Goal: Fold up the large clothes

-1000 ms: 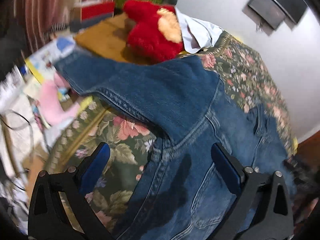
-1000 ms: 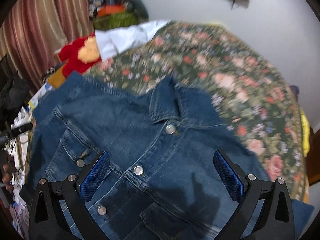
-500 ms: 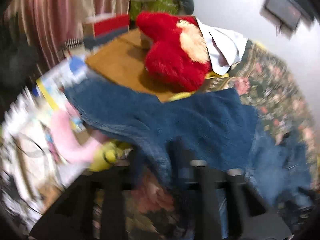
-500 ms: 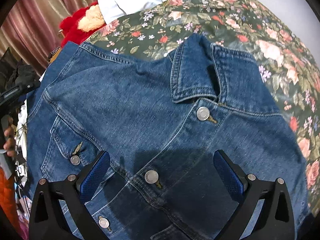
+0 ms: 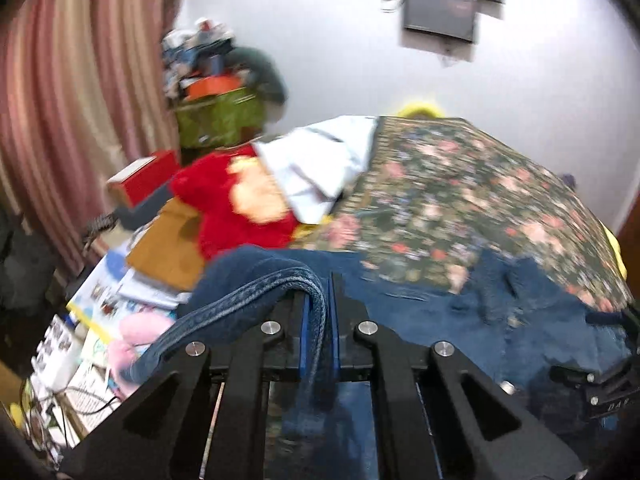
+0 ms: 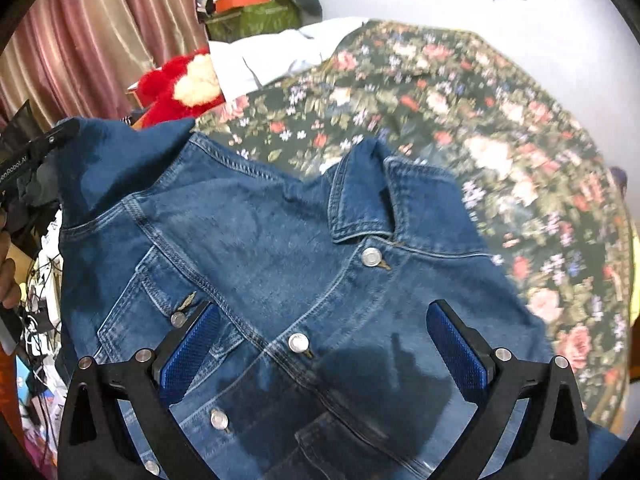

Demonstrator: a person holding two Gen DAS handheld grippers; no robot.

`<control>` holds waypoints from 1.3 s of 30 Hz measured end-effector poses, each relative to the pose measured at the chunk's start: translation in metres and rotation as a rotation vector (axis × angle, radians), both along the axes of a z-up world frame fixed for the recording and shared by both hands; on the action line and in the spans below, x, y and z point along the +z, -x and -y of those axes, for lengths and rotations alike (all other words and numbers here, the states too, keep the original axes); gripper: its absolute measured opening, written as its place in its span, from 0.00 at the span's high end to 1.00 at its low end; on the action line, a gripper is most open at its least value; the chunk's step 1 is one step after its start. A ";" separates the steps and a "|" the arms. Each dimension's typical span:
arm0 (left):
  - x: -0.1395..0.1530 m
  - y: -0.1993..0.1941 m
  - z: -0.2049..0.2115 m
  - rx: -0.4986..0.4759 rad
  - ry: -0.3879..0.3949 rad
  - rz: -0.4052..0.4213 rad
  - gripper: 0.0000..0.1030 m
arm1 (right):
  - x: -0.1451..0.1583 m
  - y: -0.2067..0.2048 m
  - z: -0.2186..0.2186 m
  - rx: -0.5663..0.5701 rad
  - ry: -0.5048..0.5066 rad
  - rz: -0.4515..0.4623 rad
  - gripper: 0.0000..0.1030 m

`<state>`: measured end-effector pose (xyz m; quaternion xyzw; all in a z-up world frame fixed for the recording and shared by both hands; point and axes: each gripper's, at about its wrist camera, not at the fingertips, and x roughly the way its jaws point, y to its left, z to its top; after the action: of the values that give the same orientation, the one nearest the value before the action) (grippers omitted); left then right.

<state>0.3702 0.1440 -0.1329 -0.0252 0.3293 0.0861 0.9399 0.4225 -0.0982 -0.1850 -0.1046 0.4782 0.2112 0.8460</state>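
Denim jacket [image 6: 280,248], blue, stitched seams, metal snap buttons, collar up top, lies front-up on the bed's floral cover [image 6: 460,112]. Left gripper [image 5: 318,320]: jaws pinched tight on a thick rolled seam of the sleeve [image 5: 256,280], lifted off the bed. Right gripper [image 6: 320,344]: jaws spread wide, hanging over the jacket's button placket, gripping nothing. Fuzzy red plush toy [image 6: 180,84] and a white shirt [image 6: 264,56] by the bed's far edge.

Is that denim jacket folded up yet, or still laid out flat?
Mostly spread: the jacket lies front-up on the bedspread, collar and buttons showing. Only one sleeve is lifted, pinched in the left gripper.
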 end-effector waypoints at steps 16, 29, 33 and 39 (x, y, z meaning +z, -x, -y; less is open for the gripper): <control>-0.125 0.000 0.068 -0.099 0.112 -0.353 0.82 | 0.058 0.073 0.030 0.013 0.082 0.183 0.00; -0.053 0.062 -0.025 -0.025 0.358 -0.185 0.21 | 0.036 0.054 0.003 0.019 0.001 0.038 0.00; -0.068 0.063 -0.083 0.098 0.456 -0.181 0.21 | 0.018 0.039 -0.029 0.055 -0.031 -0.040 0.00; -0.104 0.050 -0.145 0.172 0.730 -0.165 0.21 | -0.017 0.017 -0.088 0.125 -0.025 -0.115 0.00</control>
<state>0.3201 0.2894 -0.2364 -0.3788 0.4097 0.0433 0.8287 0.4052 -0.0104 -0.2020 -0.1111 0.5159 0.2751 0.8036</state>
